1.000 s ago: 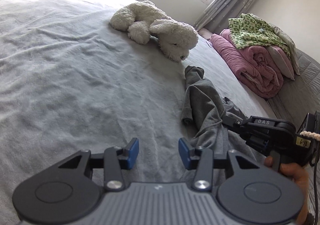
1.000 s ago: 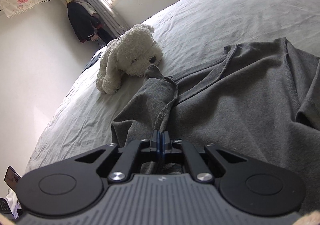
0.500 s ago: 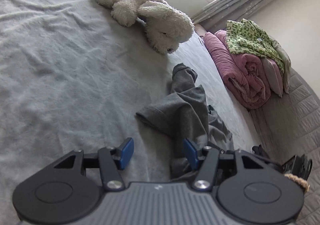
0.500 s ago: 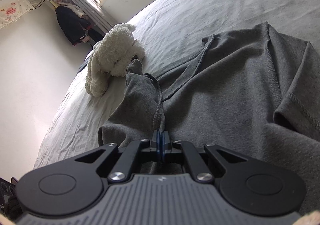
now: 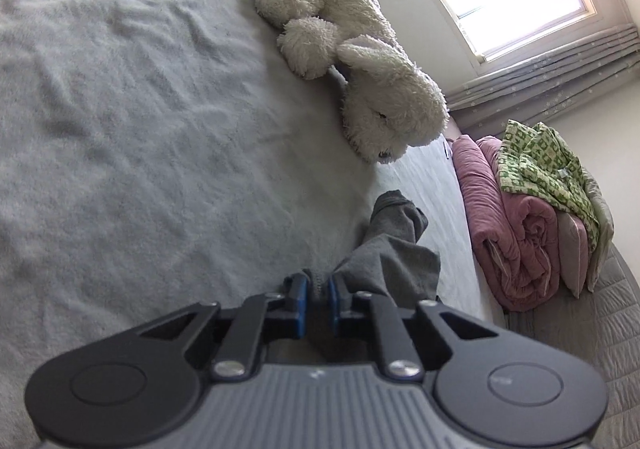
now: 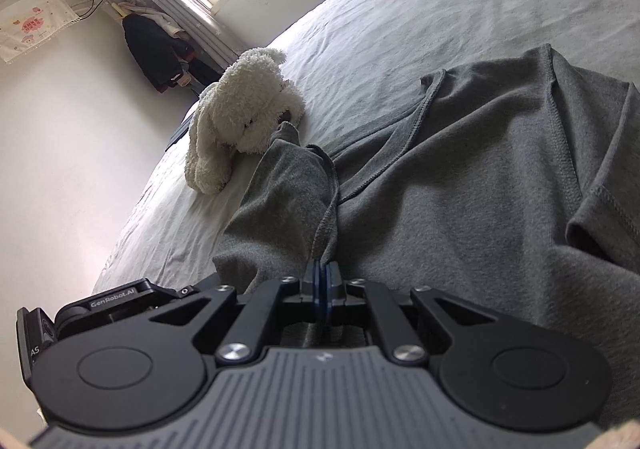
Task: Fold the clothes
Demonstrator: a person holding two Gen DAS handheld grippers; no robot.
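Your work surface is the wide bed with its pale grey, wrinkled sheet [image 5: 132, 121]. On it, near the foot end by you, lies the dark grey knit garment [image 6: 460, 177], spread loosely and creased, with seams and a hem showing in the right wrist view. It is not yet folded: one narrow part trails towards the white plush dog toy [image 5: 360, 81] and almost touches it, and no clean fold line is visible.

Judgement: the task is at its start; both grips are set, but every fold is left to do.

Your left gripper [image 5: 317, 299] has its blue pads pinched on a bunched edge of the garment. Your right gripper [image 6: 322, 291] is clamped narrow on a thin ridge of the same cloth, just beside the left tool.

The rolled pink quilt [image 5: 516, 233] beyond the bed is no part of this.
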